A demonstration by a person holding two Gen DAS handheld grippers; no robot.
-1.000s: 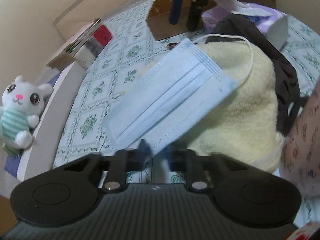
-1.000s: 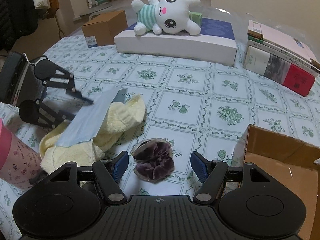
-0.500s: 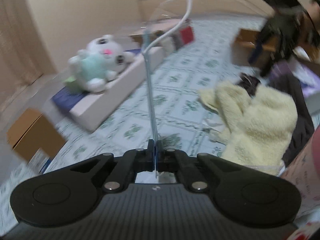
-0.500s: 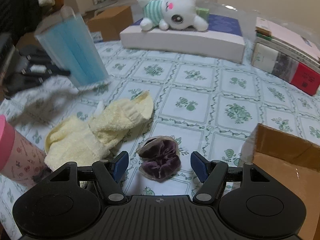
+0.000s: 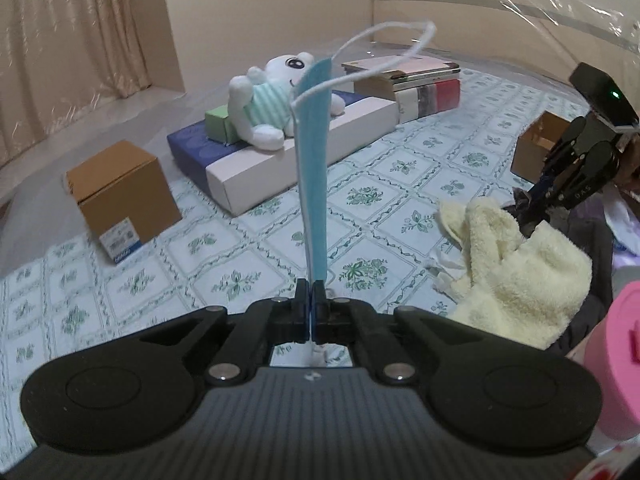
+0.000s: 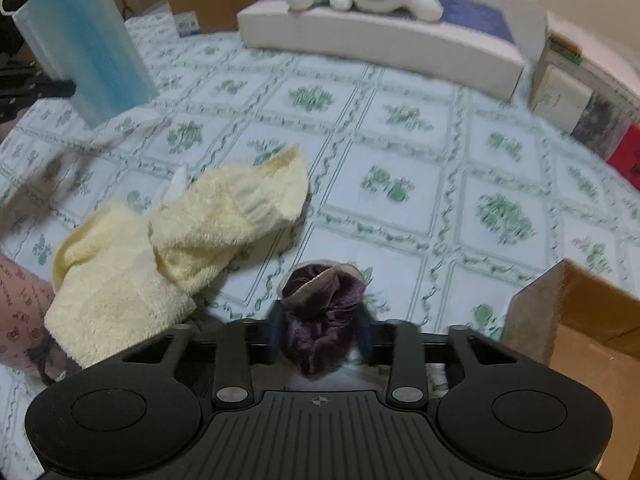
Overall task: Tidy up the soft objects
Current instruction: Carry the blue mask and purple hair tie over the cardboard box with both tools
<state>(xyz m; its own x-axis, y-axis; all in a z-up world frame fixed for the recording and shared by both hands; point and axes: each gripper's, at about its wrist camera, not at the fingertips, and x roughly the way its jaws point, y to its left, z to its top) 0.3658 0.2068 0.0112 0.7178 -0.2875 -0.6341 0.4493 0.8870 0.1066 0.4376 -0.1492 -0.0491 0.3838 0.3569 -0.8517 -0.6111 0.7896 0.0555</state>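
My left gripper (image 5: 311, 296) is shut on the lower edge of a blue face mask (image 5: 314, 160), which stands edge-on above the table with its white ear loop on top. From the right wrist view the mask (image 6: 84, 52) hangs at the far left. A purple velvet scrunchie (image 6: 320, 312) sits between the fingers of my right gripper (image 6: 321, 332). Its jaws are closing and the pads squeeze the scrunchie's sides. A pale yellow fuzzy cloth (image 6: 168, 248) lies just left of it. In the left wrist view my right gripper (image 5: 534, 204) points down behind that yellow cloth (image 5: 520, 272).
A plush rabbit (image 5: 272, 96) lies on a long white box (image 5: 304, 160), with stacked books (image 5: 416, 88) beside it. A closed brown carton (image 5: 120, 196) stands at the left. An open carton (image 6: 584, 340) is at my right. A pink cup (image 5: 616, 368) stands by the yellow cloth.
My left gripper lifted the mask off the yellow cloth and rolled it upright. My right gripper sank onto the scrunchie and its fingers came in against it.
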